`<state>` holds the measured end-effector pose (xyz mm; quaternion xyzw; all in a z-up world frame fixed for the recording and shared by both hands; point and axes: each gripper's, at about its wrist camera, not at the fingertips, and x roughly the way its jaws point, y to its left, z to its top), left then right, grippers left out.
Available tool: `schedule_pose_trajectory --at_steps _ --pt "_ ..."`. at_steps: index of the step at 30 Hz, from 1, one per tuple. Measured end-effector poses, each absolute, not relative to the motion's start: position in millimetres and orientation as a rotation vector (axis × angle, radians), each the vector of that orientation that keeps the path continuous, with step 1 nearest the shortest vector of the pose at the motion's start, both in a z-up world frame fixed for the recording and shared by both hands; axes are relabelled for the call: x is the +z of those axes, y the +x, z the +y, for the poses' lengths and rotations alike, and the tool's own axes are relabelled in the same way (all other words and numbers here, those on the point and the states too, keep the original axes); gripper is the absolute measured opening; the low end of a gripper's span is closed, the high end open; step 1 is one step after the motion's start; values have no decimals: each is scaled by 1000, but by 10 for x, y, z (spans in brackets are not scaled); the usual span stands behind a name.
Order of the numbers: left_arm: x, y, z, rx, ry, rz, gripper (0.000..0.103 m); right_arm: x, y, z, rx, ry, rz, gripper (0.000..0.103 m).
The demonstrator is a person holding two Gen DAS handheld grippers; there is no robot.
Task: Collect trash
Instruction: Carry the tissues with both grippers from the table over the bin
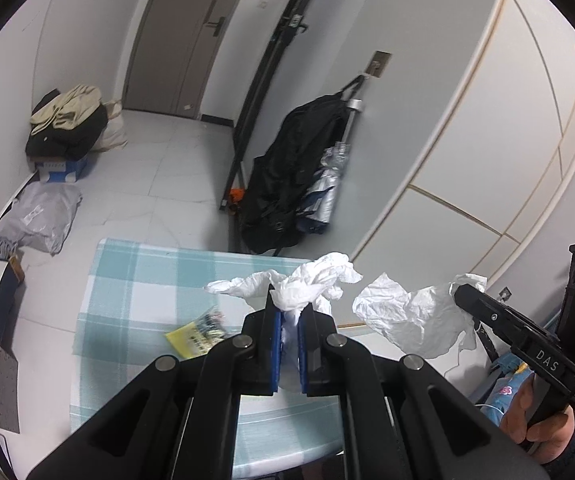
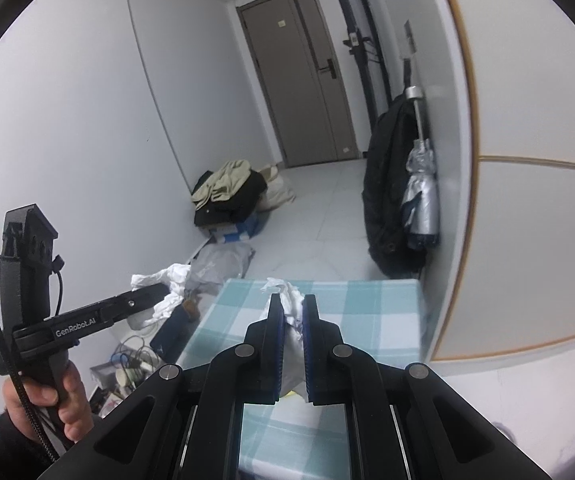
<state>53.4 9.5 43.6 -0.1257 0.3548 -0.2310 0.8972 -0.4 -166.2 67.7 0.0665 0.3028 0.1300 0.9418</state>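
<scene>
Left tool (image 1: 287,312) sits low centre in the left wrist view, its blue pads (image 1: 273,344) drawn in tight on a crumpled white tissue (image 1: 307,280), which bunches out above the fingertips and hangs clear above the checked teal-and-white desk (image 1: 135,280). Right tool (image 2: 292,304), low centre in the right wrist view, likewise pinches a second wad of white paper (image 2: 287,292) between its blue pads, jaws nearly together, only the paper between them. From the left wrist view the right tool enters at the right edge as a black finger poking into that same paper, a broad rumpled sheet right of centre, with a hand (image 1: 539,416) gripping the handle at lower right. From the right wrist view the left tool appears at middle left, the first tissue at its tip, a hand (image 2: 59,404) wrapped on its handle at lower left. A small yellow packet (image 1: 195,338) lies flat on the desk, left of the left tool, blurred. Background: grey door (image 2: 307,92) at upper centre, a black bag (image 2: 387,200) and folded silver umbrella (image 2: 419,204) hanging at the wall on the right, a heap of clothes (image 2: 227,192) on a blue-and-white box at centre left, a grey plastic parcel (image 1: 39,220) on the tiled floor. Cables and clutter sit at lower left beside the desk, too jumbled to sort out.
</scene>
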Motion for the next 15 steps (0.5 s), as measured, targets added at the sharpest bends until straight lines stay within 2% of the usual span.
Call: schedule_pose_trajectory --at_steps 15 --pt "660 373 -1108 -686 -152 748 3 919 -597 -2874 67 178 519 8"
